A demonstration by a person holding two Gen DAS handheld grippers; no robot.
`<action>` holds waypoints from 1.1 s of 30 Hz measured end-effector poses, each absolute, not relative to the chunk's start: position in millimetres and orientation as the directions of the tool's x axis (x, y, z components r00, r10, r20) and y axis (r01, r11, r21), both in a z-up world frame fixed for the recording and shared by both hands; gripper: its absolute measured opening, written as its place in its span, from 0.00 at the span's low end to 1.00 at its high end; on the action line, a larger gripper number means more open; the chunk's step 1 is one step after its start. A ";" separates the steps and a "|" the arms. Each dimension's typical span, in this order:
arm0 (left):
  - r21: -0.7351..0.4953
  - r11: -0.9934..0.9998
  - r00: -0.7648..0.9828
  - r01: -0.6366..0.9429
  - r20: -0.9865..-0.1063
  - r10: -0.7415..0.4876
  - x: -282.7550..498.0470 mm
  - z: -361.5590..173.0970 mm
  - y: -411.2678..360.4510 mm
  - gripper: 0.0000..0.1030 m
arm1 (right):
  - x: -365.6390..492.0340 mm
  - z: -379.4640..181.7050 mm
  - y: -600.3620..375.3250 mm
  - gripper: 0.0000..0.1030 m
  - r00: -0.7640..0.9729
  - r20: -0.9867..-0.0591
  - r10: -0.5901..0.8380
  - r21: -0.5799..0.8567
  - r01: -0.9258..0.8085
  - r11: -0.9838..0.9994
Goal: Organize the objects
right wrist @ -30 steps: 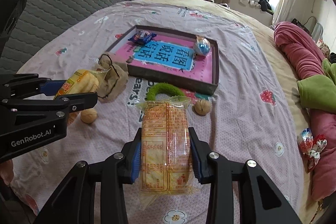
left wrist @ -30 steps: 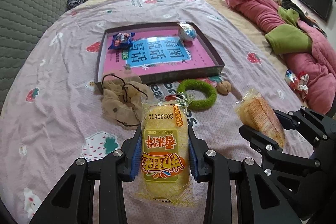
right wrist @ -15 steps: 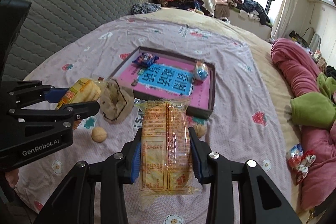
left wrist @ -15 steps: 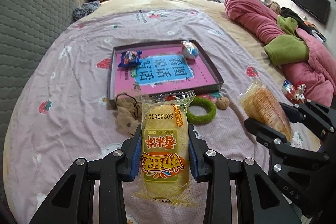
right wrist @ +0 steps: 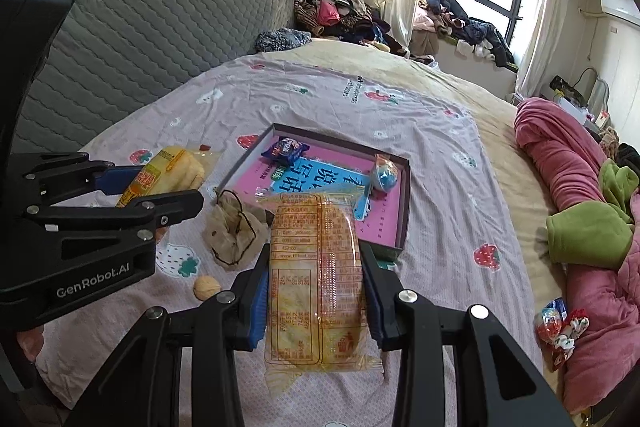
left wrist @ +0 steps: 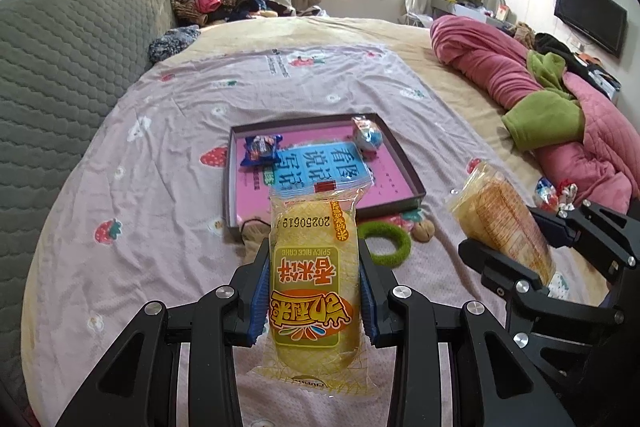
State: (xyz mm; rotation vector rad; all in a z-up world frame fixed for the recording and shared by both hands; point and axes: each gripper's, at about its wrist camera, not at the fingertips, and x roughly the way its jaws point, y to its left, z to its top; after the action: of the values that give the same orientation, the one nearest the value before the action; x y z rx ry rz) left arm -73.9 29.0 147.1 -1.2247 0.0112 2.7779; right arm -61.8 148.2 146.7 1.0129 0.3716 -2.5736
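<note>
My left gripper [left wrist: 314, 287] is shut on a yellow rice cake packet [left wrist: 312, 275], held above the bed. My right gripper [right wrist: 316, 291] is shut on a clear orange-printed rice cake packet [right wrist: 316, 267], which also shows at the right of the left wrist view [left wrist: 500, 223]. Ahead on the pink sheet lies a shallow dark box lid [left wrist: 236, 179] with a pink and blue book inside, a blue snack packet [left wrist: 260, 149] and a round wrapped sweet [left wrist: 366, 137]. In front of the lid lie a green ring [left wrist: 386, 241], a walnut [left wrist: 424, 229] and a beige mesh pouch [right wrist: 232, 231].
A second walnut [right wrist: 206, 287] lies near the bed's front. A grey quilted headboard [left wrist: 60, 67] rises on the left. A pink quilt with a green blanket [left wrist: 548, 123] fills the right side, with wrapped sweets [right wrist: 560, 327] beside it. Clothes are piled by the window.
Both grippers have risen with their packets, so the box lid and loose items look smaller and farther below. The grips on both packets are unchanged.
</note>
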 end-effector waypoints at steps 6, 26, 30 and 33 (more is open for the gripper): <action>-0.049 -0.995 -0.686 -0.085 -0.721 0.094 -79.2 157.6 22.6 0.37 | -65.9 154.9 143.0 0.38 -0.695 -0.680 -0.232 -0.110 0.410 -0.906; -0.049 -0.996 -0.743 -0.069 -0.664 0.084 -122.5 176.1 15.4 0.37 | -106.4 176.9 140.1 0.38 -0.761 -0.593 -0.261 -0.078 0.377 -0.923; -0.055 -0.996 -0.742 -0.072 -0.665 0.091 -140.6 170.7 16.2 0.37 | -124.8 174.1 145.6 0.38 -0.764 -0.587 -0.267 -0.054 0.366 -0.929; -0.061 -0.995 -0.743 -0.074 -0.663 0.096 -157.3 167.8 15.9 0.37 | -140.5 169.9 150.9 0.38 -0.764 -0.584 -0.275 -0.033 0.360 -0.932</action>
State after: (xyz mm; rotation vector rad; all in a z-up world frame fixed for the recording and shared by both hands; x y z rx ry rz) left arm -157.3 15.9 167.8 -1.0867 -0.0472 2.8502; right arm -140.5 150.9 169.9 0.8491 0.2034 -2.6615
